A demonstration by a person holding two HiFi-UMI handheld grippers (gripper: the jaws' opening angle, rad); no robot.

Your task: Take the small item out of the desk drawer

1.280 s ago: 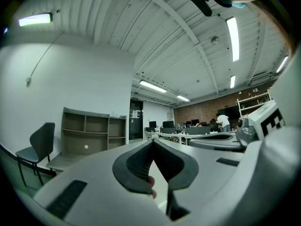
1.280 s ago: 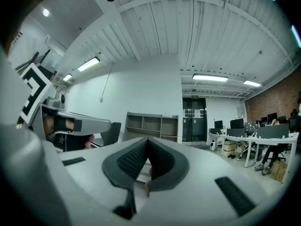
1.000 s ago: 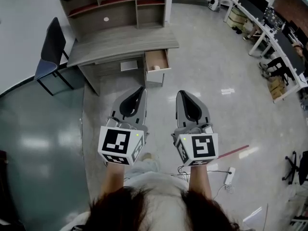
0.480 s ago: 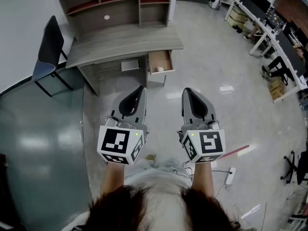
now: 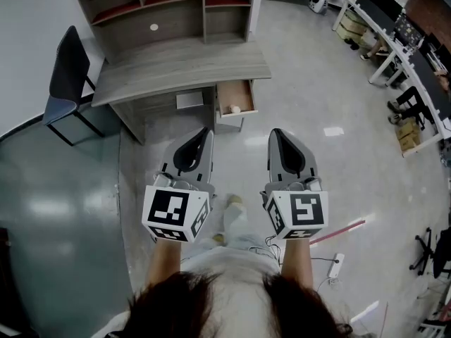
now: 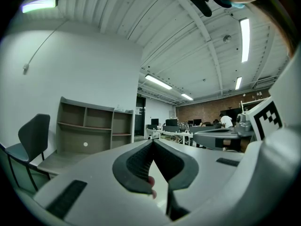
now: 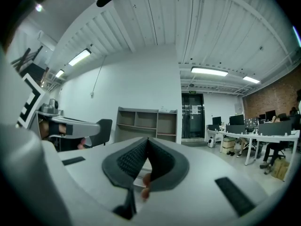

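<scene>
In the head view, we judge the task barely started. The light wooden desk drawer (image 5: pixel 235 97) already stands pulled out under the grey wood-grain desk (image 5: pixel 176 62). The small pale rounded item (image 5: pixel 236 109) lies inside it, untouched. The drawer sits ahead of both tools, beyond and between their tips and well apart from them. The left gripper (image 5: pixel 206 131) and the right gripper (image 5: pixel 275 132) hang side by side above the floor, each with its jaws together on nothing. What is left, as we see it: reach the drawer, part one pair of jaws, take the item and lift it out. The only print here is the black-and-white square markers (image 5: pixel 171 208) on the grippers' cubes, with no words.

In the left gripper view, the left gripper's jaws meet at their tips with nothing between them. The grey open shelf unit (image 6: pixel 96 128) stands ahead and to the left of the tips. We see no drawer here and no legible writing.

In the right gripper view, the right gripper's jaws are likewise pressed together and empty. The shelf unit rises just beyond the tips. A green sign (image 7: pixel 189 92) above the dark door is too small for us to read.
</scene>
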